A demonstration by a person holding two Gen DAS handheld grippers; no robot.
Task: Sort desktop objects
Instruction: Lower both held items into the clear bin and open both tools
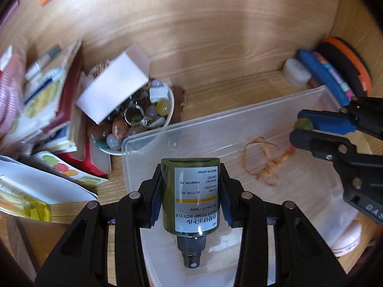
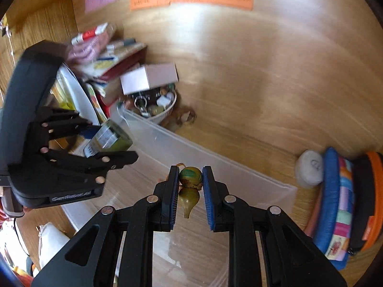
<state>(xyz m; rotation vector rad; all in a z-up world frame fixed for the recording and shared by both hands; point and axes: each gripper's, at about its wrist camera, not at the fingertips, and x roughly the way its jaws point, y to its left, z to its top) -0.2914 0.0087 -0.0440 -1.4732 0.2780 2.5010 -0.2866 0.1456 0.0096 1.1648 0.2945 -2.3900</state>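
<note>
while both grippers hang over clear plastic bin (image 1: 153,141), left gripper (image 1: 190,191) clamps green pump bottle (image 1: 190,196), nozzle toward camera. right gripper (image 2: 190,186) clamps small green gourd charm (image 2: 190,189), orange cord (image 1: 261,162) trailing into bin. bowl of stones (image 1: 141,122) just beyond bin's far left corner. risks: grippers close together, could collide; dangling cord could snag on bin wall.

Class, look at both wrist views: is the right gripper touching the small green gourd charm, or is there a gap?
Touching. The right wrist view shows the right gripper with both blue pads pressed against the gourd charm, which hangs between them above the clear bin.
</note>
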